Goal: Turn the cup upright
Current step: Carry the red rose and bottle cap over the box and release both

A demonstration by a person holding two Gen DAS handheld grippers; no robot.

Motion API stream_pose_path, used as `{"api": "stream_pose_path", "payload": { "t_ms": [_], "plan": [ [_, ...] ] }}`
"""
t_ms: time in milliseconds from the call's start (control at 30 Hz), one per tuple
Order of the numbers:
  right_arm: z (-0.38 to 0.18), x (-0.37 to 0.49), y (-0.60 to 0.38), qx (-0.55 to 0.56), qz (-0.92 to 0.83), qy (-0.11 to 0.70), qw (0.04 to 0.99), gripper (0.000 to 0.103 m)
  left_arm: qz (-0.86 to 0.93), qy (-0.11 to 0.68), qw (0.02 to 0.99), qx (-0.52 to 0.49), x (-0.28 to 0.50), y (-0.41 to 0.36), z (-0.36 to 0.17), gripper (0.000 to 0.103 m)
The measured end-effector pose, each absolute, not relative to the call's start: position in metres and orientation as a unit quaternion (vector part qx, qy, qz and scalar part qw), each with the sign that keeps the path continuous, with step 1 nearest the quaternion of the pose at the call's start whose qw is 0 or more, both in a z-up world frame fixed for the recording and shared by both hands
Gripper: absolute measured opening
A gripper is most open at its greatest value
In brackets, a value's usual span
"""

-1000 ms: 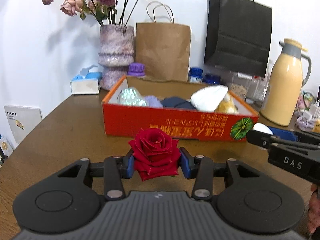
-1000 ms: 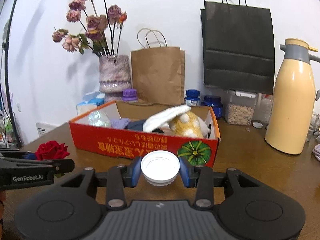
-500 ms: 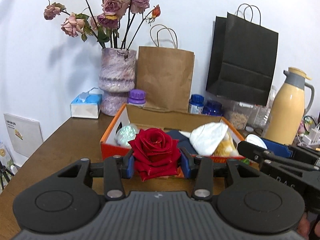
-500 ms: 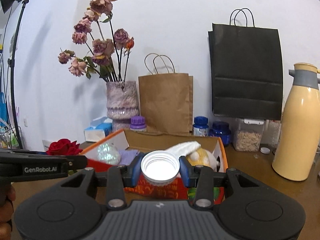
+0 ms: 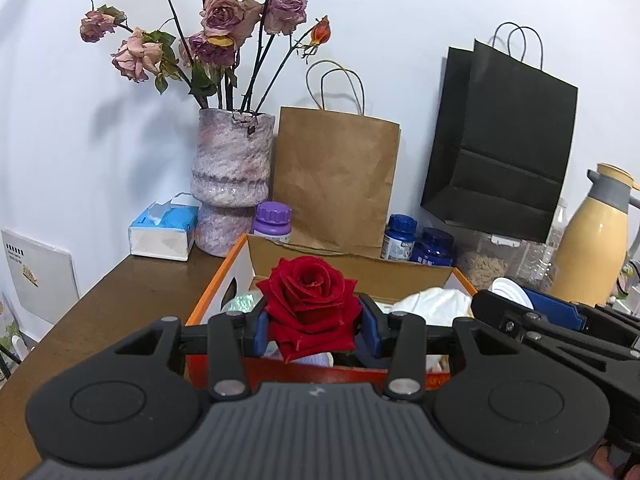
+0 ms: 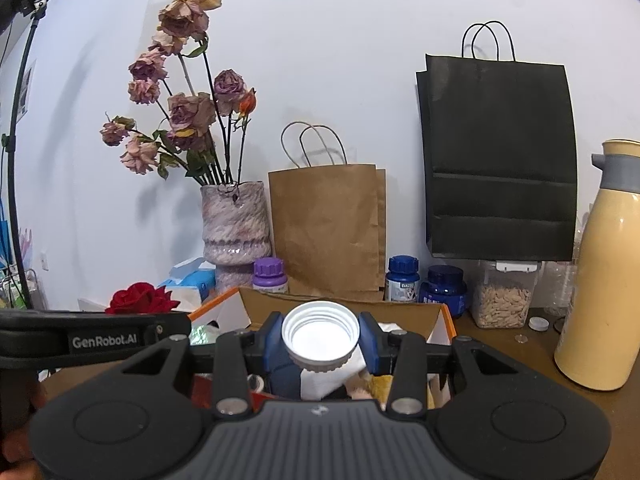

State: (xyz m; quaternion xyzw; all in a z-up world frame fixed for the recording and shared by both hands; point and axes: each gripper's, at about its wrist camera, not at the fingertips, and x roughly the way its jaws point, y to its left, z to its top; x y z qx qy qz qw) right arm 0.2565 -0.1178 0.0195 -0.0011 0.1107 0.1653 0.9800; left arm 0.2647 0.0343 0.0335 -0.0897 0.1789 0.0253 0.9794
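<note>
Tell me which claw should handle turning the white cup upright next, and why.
Right. The right claw is already shut on the white cup, whose opening faces the camera. The left claw is occupied, shut on the red rose.

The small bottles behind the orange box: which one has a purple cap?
The bottle nearest the vase, left of the brown paper bag. The other two bottles have blue caps.

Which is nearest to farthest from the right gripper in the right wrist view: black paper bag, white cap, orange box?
1. white cap: between the right gripper's jaws.
2. orange box: just below and beyond.
3. black paper bag: on the back wall, upper right.
</note>
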Motion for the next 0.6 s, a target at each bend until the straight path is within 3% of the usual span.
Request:
{"api": "stream_pose_path", "payload": {
  "t_ms": [600],
  "plan": [
    [0.009, 0.328, -0.093, -0.029, 0.172, 0.126, 0.977, 0.039, 0.041, 0.188, 0.979, -0.072, 0.338, 0.05, 0.022, 0.044]
  ]
}}
